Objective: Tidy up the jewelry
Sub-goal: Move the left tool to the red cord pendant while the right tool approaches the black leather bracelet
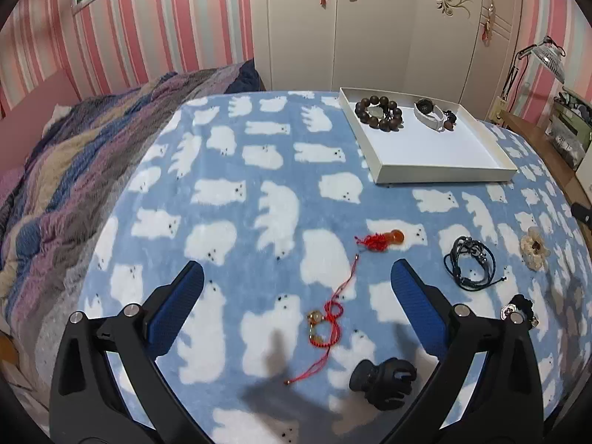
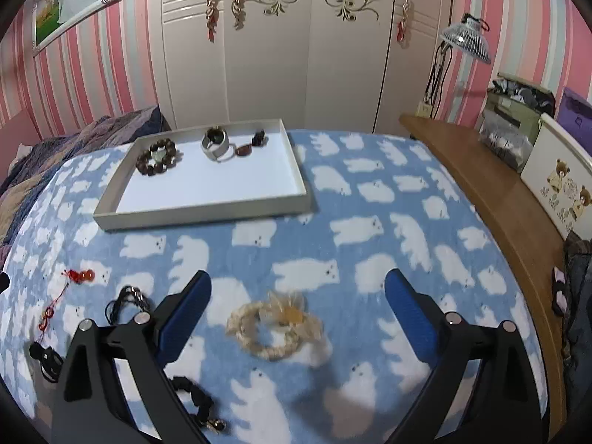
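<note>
A white tray (image 1: 440,164) (image 2: 207,209) on the blue bear-print blanket holds a dark bead bracelet (image 1: 378,113) (image 2: 157,156), a white-strap watch (image 1: 429,113) (image 2: 218,146) and a small dark-red piece (image 2: 246,149). My left gripper (image 1: 298,288) is open above a red cord bracelet (image 1: 327,323) (image 2: 46,314). A red knot charm (image 1: 381,240) (image 2: 79,275), black cord bracelet (image 1: 470,262) (image 2: 127,301) and black hair claw (image 1: 383,377) (image 2: 46,360) lie nearby. My right gripper (image 2: 298,296) is open above a cream flower hair tie (image 2: 275,327) (image 1: 534,249).
A black beaded piece (image 2: 196,401) (image 1: 518,309) lies by the right gripper's left finger. A striped quilt (image 1: 74,170) covers the bed's left side. A wooden headboard shelf (image 2: 492,199) with boxes runs along the right. A wardrobe (image 2: 303,44) stands behind.
</note>
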`<action>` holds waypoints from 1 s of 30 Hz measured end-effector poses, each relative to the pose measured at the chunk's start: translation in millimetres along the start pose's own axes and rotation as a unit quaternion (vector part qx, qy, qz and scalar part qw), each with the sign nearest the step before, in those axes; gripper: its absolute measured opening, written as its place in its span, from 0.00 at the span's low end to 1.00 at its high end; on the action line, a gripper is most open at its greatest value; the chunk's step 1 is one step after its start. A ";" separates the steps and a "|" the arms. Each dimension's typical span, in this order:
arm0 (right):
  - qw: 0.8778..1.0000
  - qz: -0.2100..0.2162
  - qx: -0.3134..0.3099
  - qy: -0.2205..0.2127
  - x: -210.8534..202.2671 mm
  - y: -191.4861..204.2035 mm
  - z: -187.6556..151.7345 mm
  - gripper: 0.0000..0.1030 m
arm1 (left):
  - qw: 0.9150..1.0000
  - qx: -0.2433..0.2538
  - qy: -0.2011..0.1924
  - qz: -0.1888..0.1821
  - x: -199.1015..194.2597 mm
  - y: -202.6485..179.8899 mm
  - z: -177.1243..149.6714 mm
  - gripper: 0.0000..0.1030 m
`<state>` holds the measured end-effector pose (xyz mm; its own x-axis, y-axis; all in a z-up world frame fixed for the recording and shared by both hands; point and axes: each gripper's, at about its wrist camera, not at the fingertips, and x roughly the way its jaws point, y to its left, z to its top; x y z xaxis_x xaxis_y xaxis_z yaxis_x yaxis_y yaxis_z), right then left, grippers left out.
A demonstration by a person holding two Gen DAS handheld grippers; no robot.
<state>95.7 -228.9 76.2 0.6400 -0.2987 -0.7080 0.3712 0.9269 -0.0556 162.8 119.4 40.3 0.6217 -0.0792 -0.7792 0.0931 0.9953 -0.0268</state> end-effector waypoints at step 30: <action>0.998 0.001 -0.033 0.055 41.0 28.1 -43.0 0.91 | 0.998 0.015 0.060 -0.003 39.8 3.1 -39.7 0.97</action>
<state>103.4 -205.4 15.3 0.5606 -0.2741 -0.7814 0.3231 0.9413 -0.0984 157.0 121.6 -15.7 0.5232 -0.0767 -0.8488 0.1215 0.9925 -0.0148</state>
